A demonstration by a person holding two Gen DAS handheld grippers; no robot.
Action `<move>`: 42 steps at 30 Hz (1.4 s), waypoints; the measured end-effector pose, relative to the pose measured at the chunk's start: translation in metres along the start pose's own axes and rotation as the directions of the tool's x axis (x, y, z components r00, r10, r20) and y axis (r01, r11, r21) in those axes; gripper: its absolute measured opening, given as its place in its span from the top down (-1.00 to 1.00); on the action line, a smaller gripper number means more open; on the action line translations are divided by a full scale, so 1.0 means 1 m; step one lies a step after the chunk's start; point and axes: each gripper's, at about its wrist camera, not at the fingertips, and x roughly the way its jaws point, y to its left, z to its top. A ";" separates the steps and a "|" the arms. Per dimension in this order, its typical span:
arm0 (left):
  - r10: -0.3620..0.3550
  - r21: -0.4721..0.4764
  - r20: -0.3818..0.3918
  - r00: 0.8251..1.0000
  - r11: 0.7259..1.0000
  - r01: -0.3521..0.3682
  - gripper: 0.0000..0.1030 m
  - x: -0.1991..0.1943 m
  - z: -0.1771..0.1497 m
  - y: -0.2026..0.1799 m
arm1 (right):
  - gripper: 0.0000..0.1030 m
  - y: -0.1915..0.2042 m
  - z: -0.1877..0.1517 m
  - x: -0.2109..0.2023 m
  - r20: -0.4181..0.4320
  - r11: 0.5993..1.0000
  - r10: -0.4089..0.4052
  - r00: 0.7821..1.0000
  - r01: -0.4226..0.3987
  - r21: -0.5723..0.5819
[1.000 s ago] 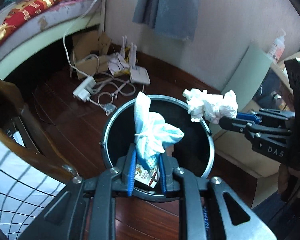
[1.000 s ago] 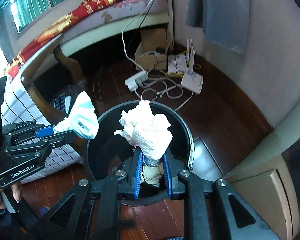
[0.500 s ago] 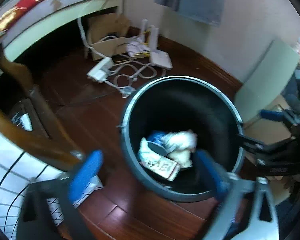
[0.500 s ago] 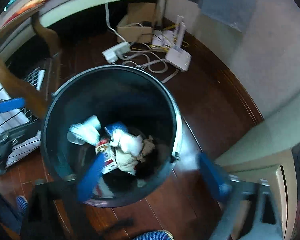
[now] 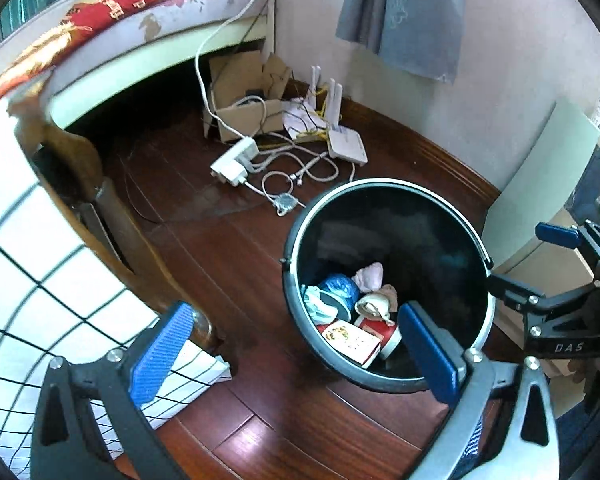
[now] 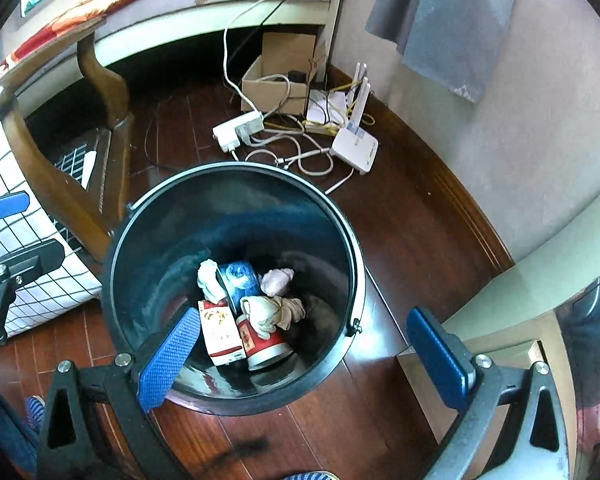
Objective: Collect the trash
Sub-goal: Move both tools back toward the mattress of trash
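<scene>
A black round bin (image 5: 388,182) (image 6: 236,166) stands on the dark wood floor. At its bottom lie crumpled tissue (image 5: 374,306) (image 6: 274,310), a red-and-white carton (image 5: 350,338) (image 6: 220,330), a blue cup (image 5: 338,286) (image 6: 240,278) and a red cup (image 6: 264,344). My left gripper (image 5: 294,312) (image 6: 20,232) hangs wide open and empty over the bin's left rim. Over the bin's right side, my right gripper (image 6: 302,320) (image 5: 528,260) is also wide open with nothing between its blue pads.
Behind the bin lie a white power strip (image 5: 236,160) with tangled cables, a white router (image 6: 356,148) and a cardboard box (image 6: 278,80). A wooden chair frame (image 6: 60,184) with checked cloth (image 5: 40,280) stands left. A pale cabinet (image 6: 500,320) is on the right.
A second ago the left gripper held a blue-white wad and the right a white tissue over the bin. Both opened wide, and the wads now lie in the bin.
</scene>
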 end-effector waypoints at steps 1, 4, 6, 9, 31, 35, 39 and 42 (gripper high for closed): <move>0.003 -0.001 0.008 1.000 1.000 -0.003 -1.00 -0.004 0.000 0.001 | -1.00 0.000 0.000 -0.005 0.009 1.000 0.000 1.000 0.000 0.002; 0.013 -0.004 0.029 0.999 1.000 -0.013 -1.00 -0.016 0.001 0.005 | -1.00 0.001 0.005 -0.016 0.038 1.000 0.002 0.999 -0.003 0.010; 0.018 -0.005 0.038 0.999 1.000 -0.018 -1.00 -0.021 0.002 0.006 | -1.00 0.001 0.009 -0.024 0.057 1.000 0.010 0.998 -0.011 0.016; 0.026 -0.008 0.061 0.998 1.000 -0.026 -1.00 -0.032 0.004 0.008 | -1.00 0.007 0.015 -0.037 0.084 1.000 0.018 0.996 -0.019 0.016; 0.124 -0.085 0.213 0.969 0.991 -0.107 -1.00 -0.117 0.003 0.058 | -1.00 0.072 0.056 -0.115 0.270 0.993 0.115 0.956 -0.104 -0.057; 0.152 -0.128 0.250 0.956 0.984 -0.123 -1.00 -0.136 -0.004 0.080 | -1.00 0.090 0.068 -0.127 0.320 0.987 0.154 0.935 -0.134 -0.083; 0.202 -0.223 0.297 0.933 0.965 -0.137 -1.00 -0.154 -0.015 0.115 | -1.00 0.114 0.078 -0.136 0.362 0.972 0.230 0.903 -0.193 -0.136; 0.226 -0.278 0.306 0.925 0.950 -0.141 -0.99 -0.163 -0.022 0.137 | -1.00 0.136 0.083 -0.142 0.378 0.961 0.263 0.887 -0.206 -0.184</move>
